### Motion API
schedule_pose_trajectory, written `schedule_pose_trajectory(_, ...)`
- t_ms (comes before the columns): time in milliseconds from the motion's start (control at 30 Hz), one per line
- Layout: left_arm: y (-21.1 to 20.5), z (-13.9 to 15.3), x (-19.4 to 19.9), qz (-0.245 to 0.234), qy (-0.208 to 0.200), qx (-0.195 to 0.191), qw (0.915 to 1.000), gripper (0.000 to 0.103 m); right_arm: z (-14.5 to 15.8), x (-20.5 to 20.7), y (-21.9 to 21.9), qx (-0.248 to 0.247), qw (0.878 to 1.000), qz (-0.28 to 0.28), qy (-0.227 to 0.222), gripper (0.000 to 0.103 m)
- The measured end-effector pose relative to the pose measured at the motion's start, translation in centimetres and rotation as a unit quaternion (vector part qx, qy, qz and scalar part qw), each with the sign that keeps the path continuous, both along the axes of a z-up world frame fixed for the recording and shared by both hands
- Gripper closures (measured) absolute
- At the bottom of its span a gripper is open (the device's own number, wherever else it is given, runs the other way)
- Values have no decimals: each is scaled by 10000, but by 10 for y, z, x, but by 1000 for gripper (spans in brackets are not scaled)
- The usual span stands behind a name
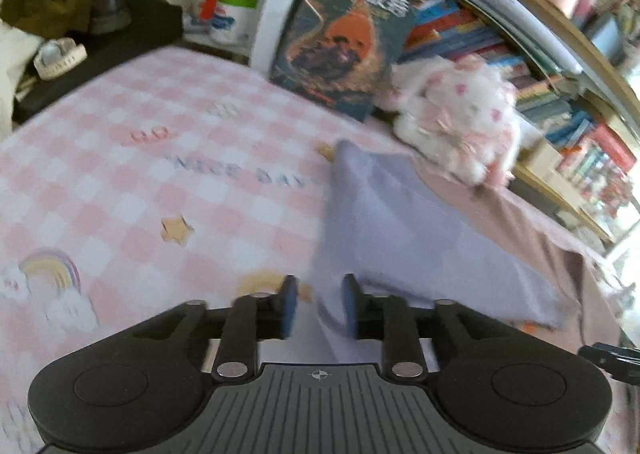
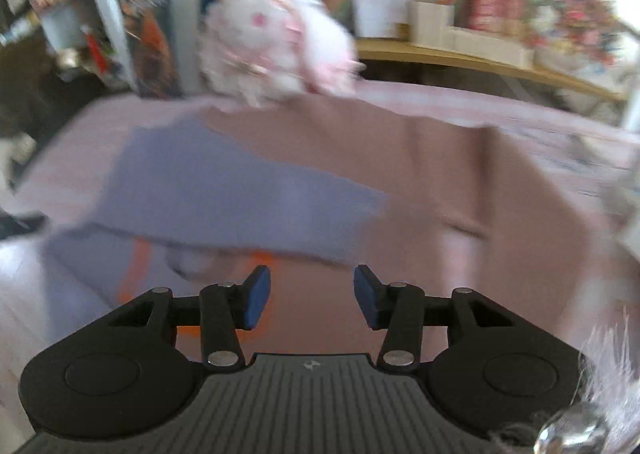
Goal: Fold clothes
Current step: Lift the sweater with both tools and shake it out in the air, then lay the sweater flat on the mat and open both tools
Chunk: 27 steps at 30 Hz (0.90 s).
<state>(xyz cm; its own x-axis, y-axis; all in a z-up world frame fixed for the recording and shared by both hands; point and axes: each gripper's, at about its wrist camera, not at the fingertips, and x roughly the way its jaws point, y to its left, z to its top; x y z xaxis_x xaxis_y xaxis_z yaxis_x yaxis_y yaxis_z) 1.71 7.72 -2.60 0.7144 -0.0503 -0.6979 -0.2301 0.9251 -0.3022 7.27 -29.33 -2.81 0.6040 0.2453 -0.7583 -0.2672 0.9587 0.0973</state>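
The lavender garment [image 1: 420, 230] lies on the pink checked bed sheet [image 1: 120, 174], partly over a brownish-pink cloth [image 2: 460, 182] spread beside it, with an orange strip [image 2: 134, 270] showing at its near edge in the right wrist view. Looks like a fold is mid-way: one flap seems doubled over already, and the near corner is being lifted or dragged across.

The left hand-held gripper [image 1: 318, 304] has its blue pads [image 1: 289, 304] narrowed around a bit of the lavender fabric; both views are smeared, so whether it's truly pinched or just sitting between the pads is hard to call, though it looks like a grip. The right hand-held gripper [image 2: 312, 296] is spread wide, holding nothing, hovering above the brownish cloth just beside the garment's edge.

Next move probably calls for the right one to catch the other near corner so both can carry the edge over evenly. A plush toy [image 2: 276, 46] and the bookshelf [image 2: 480, 54] sit behind, well apart.
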Motion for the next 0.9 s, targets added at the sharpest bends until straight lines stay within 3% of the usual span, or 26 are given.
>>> schedule_pose_trajectory(100, -15, -3, -12, -51, 100, 13, 9999, 54, -7, -12, -27, -155, 9994, -287, 80, 58)
schedule_pose_trajectory(167, -22, -5, -19, -18, 171, -50, 9998, 52, -11, -19, -39, -192, 9990, -379, 162, 58)
schedule_pose_trajectory(433, -50, -11, -36, 99, 397, -290, 9987, 52, -25, -41, -53, -396, 9980, -180, 457, 58)
schedule_pose_trajectory(700, -71, 3, -36, 418, 309, -652, 9965, 51, -25, -50, -48, -344, 9984, 225, 382, 58)
schedule_pose_trajectory(900, -115, 7, -14, 3, 574, 565, 9968, 48, -25, -52, -52, -230, 9985, 364, 337, 54)
